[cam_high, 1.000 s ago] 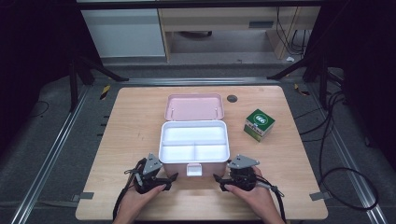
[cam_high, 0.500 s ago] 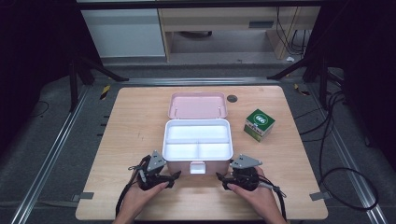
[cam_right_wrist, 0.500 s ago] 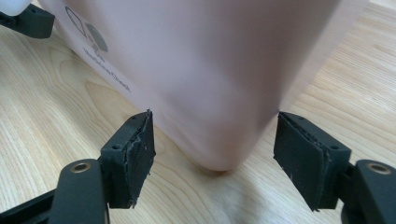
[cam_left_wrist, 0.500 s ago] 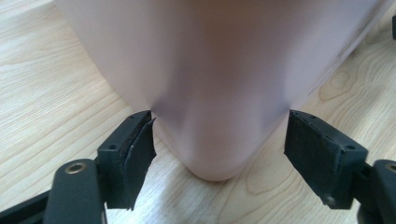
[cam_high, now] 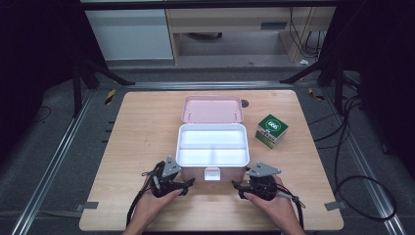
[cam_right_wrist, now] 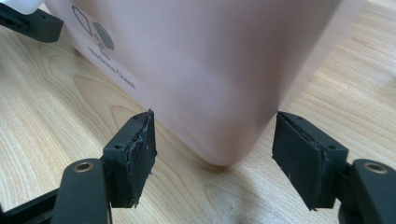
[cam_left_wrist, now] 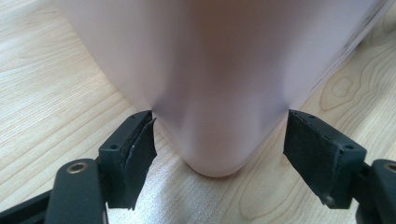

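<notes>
Grippers are where I want them, left gripper (cam_high: 187,184) and right gripper (cam_high: 237,187) each clasping a near corner of the open pink medicine box (cam_high: 212,150) mid-table; moving it remains, I judge.

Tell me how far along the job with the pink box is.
Done: the pink box stands open, lid back, its white tray empty. In hand: the left gripper and right gripper each straddle a front corner; the right gripper's jaws have just been closing, but pad contact is unclear. Left: likely gripping and moving the box; the green carton sits beside it.
</notes>
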